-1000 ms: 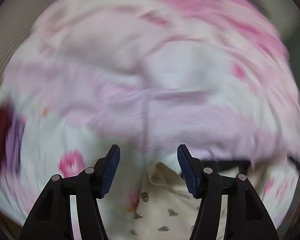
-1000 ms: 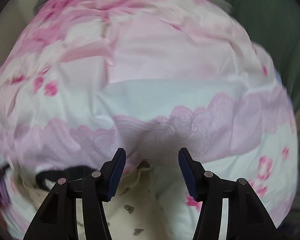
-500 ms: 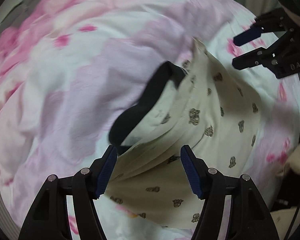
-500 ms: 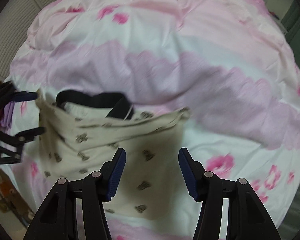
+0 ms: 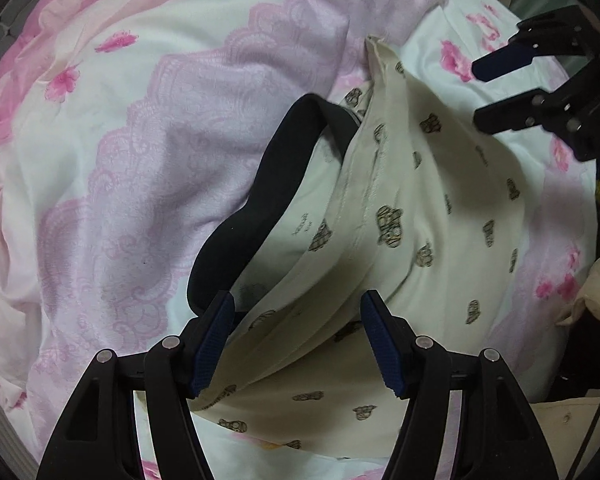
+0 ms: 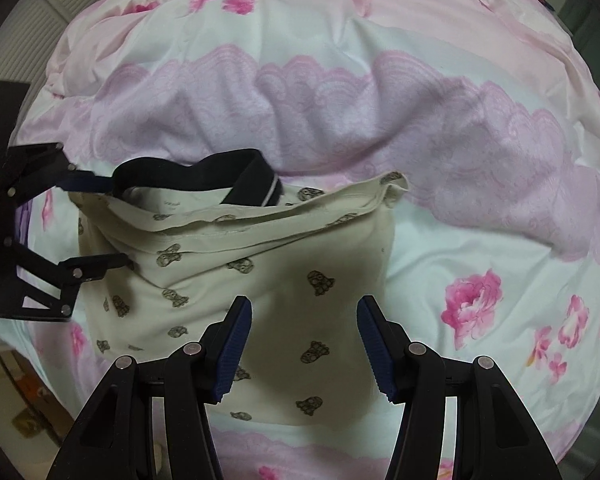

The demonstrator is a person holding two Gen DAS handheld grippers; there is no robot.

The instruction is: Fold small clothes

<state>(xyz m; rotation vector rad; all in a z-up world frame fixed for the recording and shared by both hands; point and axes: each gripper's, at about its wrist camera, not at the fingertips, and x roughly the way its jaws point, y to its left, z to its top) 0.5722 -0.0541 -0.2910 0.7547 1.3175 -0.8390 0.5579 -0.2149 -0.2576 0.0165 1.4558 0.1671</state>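
cream cotton garment with small dark printed figures and a black waistband lies on a pink and white floral bedsheet. looks like a small pair of shorts or underwear; exact type not certain.

progress, judged from how it lies: garment is spread roughly flat but not folded. waistband end is open and bulging, upper cream edge is rumpled and curls over, one corner stands up in a ridge. no clean crease visible anywhere. i would put the task at an early stage for this piece: laid out, partly smoothed, folding itself not yet done. a second pale cloth lump sits at the bed edge in the left wrist view, possibly another item waiting; cannot confirm.

tongs: left gripper points down over the waistband end, jaws moderately wide, cloth visible beneath the gap but the pads do not press on it. nothing held. right gripper hangs over the plain body of the garment, near its lower edge, jaws also moderately wide and empty.

relative layout: the two tongs sit over opposite ends of the garment, each visible in the other's camera. in the right wrist view the left gripper's fingers straddle the edge beside the waistband.
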